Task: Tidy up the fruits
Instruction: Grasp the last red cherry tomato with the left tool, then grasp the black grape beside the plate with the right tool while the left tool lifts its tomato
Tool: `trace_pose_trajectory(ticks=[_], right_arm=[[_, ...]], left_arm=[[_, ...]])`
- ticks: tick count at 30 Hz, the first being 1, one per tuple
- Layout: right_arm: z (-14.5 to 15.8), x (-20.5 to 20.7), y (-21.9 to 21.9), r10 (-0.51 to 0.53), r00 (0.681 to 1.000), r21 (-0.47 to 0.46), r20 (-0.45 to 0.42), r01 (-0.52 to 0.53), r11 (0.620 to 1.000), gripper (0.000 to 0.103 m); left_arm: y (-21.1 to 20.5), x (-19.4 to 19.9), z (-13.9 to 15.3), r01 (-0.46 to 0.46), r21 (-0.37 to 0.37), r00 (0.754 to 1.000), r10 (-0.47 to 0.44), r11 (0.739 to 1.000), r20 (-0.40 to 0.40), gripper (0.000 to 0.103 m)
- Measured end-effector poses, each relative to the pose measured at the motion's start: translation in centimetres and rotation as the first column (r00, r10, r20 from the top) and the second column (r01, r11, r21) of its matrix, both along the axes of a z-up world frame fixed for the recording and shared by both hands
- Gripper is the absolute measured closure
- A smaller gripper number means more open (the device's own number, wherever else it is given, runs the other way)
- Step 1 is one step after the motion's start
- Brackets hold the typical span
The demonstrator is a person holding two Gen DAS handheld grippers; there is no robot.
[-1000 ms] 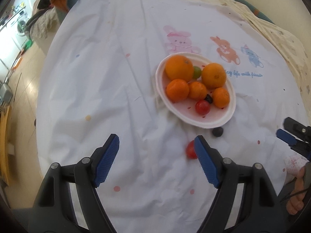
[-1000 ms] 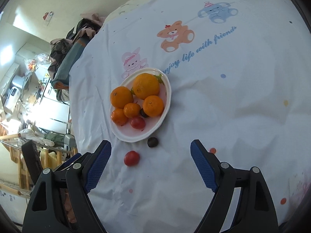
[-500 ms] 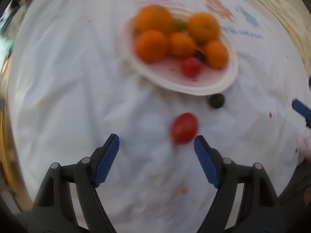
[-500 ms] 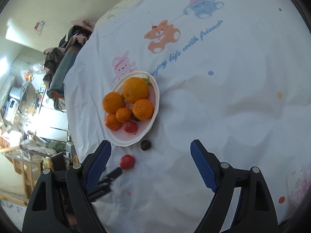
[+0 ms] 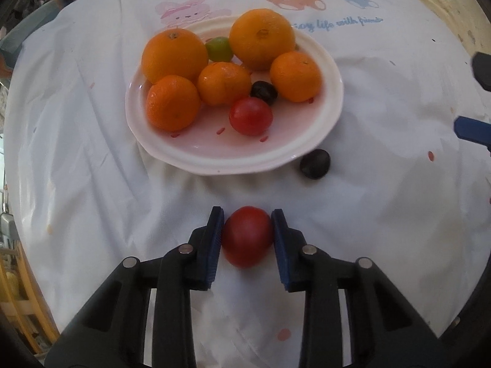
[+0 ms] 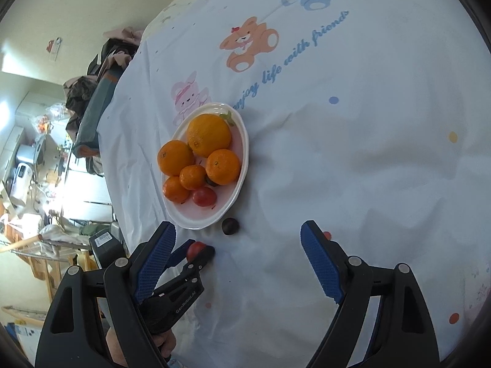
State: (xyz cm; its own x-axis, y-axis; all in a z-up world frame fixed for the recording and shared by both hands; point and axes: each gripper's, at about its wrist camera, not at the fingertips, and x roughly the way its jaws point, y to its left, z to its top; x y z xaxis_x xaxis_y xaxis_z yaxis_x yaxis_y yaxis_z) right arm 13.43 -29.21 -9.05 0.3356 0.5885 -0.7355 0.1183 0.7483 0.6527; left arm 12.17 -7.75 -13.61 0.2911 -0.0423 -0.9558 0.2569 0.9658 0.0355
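Fingers [image 5: 214, 239] of the left gripper [image 5: 247, 236] press against both sides of a red tomato [image 5: 247, 236] that lies on the tablecloth [image 5: 92, 184], just short of the near rim of the white plate [image 5: 333, 98]; whether the fruit is off the cloth yet cannot be told. Well apart, the right gripper [image 6: 237, 263] hangs wide open and holds nothing.

Most of the sorting looks done. On the plate sit two large oranges [image 5: 175, 55], three smaller mandarins [image 5: 173, 102], a green fruit [image 5: 218, 49] at the far side, a second tomato [image 5: 251, 116] and a dark fruit [image 5: 264, 92]. Two pieces remain off it: the gripped tomato and another dark round fruit [image 5: 315, 159] on the cloth, just beside the plate's near right rim. Judging by this, the task is near its end, with two placements left.
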Motion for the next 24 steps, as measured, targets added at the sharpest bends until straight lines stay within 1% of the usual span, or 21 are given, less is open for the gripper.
trace_pose_trajectory(ticks=[2,7,9,13,18,22,24], right_arm=[[0.2,-0.1,0.2,0.007,1.000,-0.007,0.009,-0.007,1.000,0.017],[0.6,-0.3,0.6,0.021,0.999,-0.024,0.028,-0.020,1.000,0.017],[0.8,-0.4,0.7,0.026,0.999,-0.029,0.033,-0.025,0.999,0.017],[0.9,-0.6,1.1,0.035,0.998,-0.040,0.046,-0.034,0.999,0.017],[0.8,-0.6,2.1,0.066,0.997,-0.064,0.047,-0.063,0.996,0.017],[0.2,-0.6,3.6,0.108,0.993,-0.114,0.040,-0.102,0.988,0.017],[-0.2,-0.6,4.6,0.143,0.989,-0.155,0.037,-0.136,0.978,0.017]], left_arm=[[0.1,0.1,0.5,-0.019,-0.020,1.000,0.019,1.000,-0.007,0.076],[1.9,-1.4,3.1,-0.087,-0.075,0.996,0.087,0.993,-0.005,0.076],[2.5,-1.6,4.4,-0.113,-0.038,0.993,0.114,0.993,0.011,0.075],[4.4,-1.9,6.8,-0.159,-0.053,0.985,0.162,0.986,0.056,0.075],[7.6,-3.5,10.1,-0.214,-0.103,0.968,0.224,0.971,0.109,0.075],[9.1,-4.4,11.1,-0.257,-0.151,0.952,0.277,0.955,0.133,0.075],[9.5,-4.6,11.4,-0.275,-0.174,0.943,0.301,0.946,0.143,0.075]])
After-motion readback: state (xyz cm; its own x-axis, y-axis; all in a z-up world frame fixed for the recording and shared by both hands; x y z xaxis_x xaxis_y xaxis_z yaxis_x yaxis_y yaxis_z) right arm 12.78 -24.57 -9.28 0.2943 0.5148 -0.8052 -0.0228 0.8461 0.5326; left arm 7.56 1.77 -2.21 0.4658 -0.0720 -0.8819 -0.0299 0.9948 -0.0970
